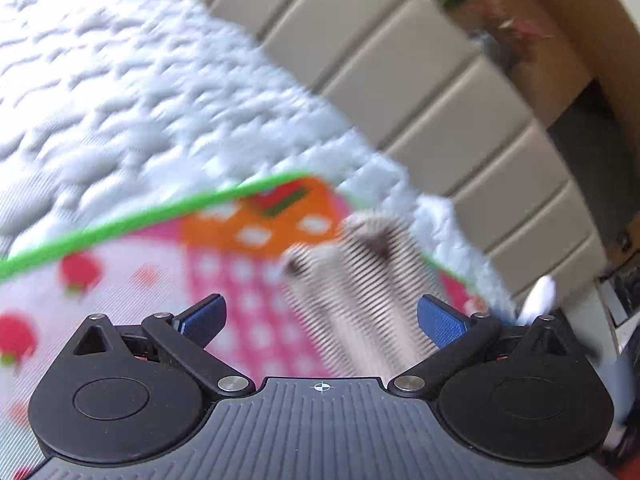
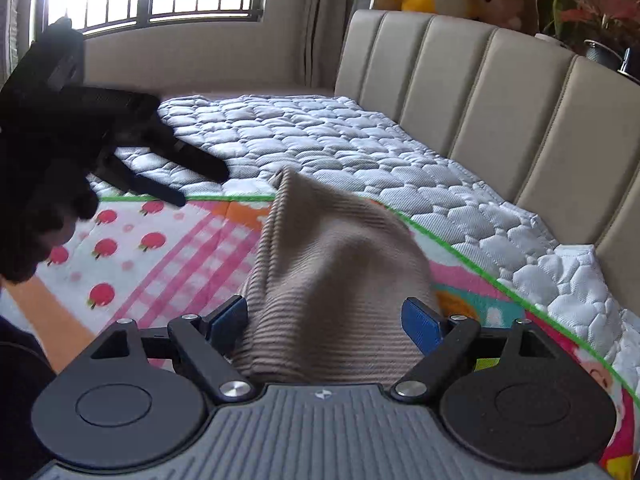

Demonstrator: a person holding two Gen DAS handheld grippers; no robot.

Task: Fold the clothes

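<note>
Both claws stand wide and empty: the right gripper [image 2: 326, 322] has its blue pads spread to either side of a heap of beige ribbed knit garment [image 2: 332, 276], the cloth bulging up between them without either pad pressing on it, as far as the right wrist view shows. My reading is that the garment lies loose, free to be taken at a better edge for a fold.

Beyond the right claw stretches the white quilted mattress [image 2: 304, 136], with the padded beige headboard [image 2: 472, 92] to its right. Under the claw lies a green-edged play mat [image 2: 168, 240] printed with apples and pink checks, seemingly put there as a clean folding surface. The garment rests on this mat, its peak pointing away from the claw.

Ahead and to the left the left gripper [image 2: 202, 186] hangs over the mat's far edge, fingers parted and holding nothing; its own view is blurred, the knit [image 1: 360, 292] showing only as a streaked strip ahead between its pads.

Hidden: the garment's near hem, covered by the right claw's body, so its type cannot be told. Collar or sleeves cannot be made out.
</note>
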